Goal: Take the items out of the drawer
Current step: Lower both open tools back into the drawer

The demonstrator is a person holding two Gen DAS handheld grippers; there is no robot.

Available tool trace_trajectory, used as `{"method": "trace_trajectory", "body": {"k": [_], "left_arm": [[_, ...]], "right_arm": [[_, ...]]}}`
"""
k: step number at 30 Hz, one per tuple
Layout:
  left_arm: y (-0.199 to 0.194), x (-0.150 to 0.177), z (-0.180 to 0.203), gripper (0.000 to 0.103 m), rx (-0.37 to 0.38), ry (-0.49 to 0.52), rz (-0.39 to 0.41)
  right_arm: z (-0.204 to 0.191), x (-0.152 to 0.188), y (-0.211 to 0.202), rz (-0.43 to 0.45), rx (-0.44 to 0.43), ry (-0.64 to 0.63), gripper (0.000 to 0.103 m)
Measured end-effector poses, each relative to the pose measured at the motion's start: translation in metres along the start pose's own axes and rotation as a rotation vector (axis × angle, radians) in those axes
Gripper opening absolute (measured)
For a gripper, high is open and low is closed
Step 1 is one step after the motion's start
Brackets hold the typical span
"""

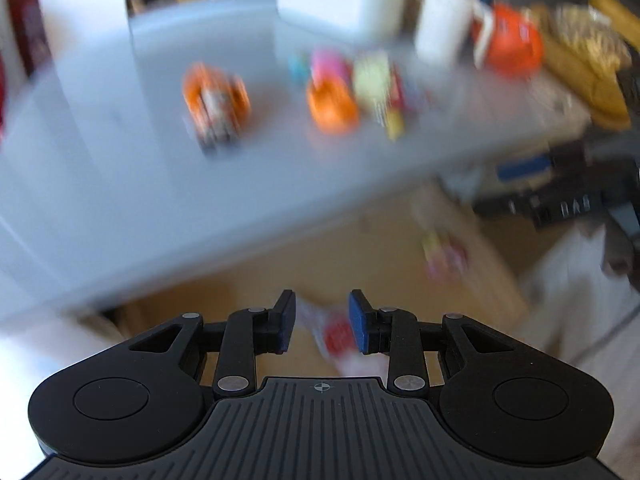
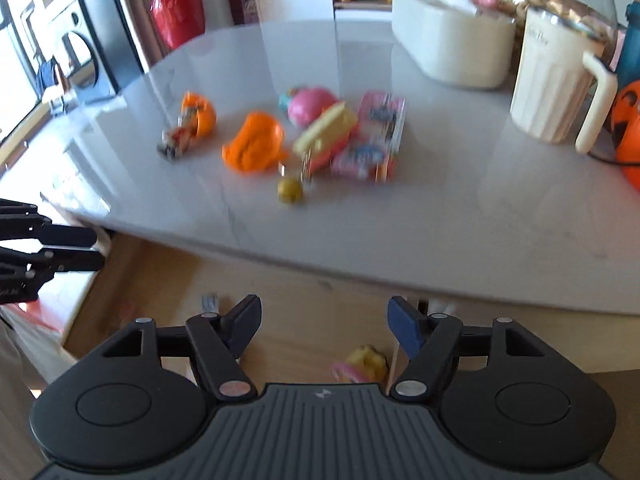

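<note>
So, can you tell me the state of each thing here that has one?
Drawer: pulled open below the table edge.
Left tool: partly open; a blurred red and white item lies beyond the gap, hold unclear.
Right tool: open, empty.
Yellow and pink toy: lying in the drawer.
Orange capsule half: open, on the table.

Bright daylight w/ glare on tabletop (image 2: 440, 220); left view heavily motion-blurred, fisheye bending at edges.
</note>
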State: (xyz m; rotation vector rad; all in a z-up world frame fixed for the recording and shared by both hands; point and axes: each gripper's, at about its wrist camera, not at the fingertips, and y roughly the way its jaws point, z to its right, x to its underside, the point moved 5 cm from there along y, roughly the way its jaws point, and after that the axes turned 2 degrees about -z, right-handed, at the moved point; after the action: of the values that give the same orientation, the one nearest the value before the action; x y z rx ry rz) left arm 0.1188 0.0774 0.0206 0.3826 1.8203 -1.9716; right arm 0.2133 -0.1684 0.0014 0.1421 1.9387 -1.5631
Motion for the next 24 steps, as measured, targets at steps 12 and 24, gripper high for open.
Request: {"method": "trace_trajectory", "body": {"k": [12, 24], "left_arm": [[0.077, 0.02, -0.021, 0.032, 0.066, -0.031, -0.241], [0.061, 0.022, -0.074, 0.032, 0.054, -0.204, -0.105]], "right_arm": [[-0.013, 0.026, 0.061, -0.165, -0.051, -0.078, 0.075], [-0.097, 0.038, 0.136, -0.515, -0.15, -0.001, 0.072]]}}
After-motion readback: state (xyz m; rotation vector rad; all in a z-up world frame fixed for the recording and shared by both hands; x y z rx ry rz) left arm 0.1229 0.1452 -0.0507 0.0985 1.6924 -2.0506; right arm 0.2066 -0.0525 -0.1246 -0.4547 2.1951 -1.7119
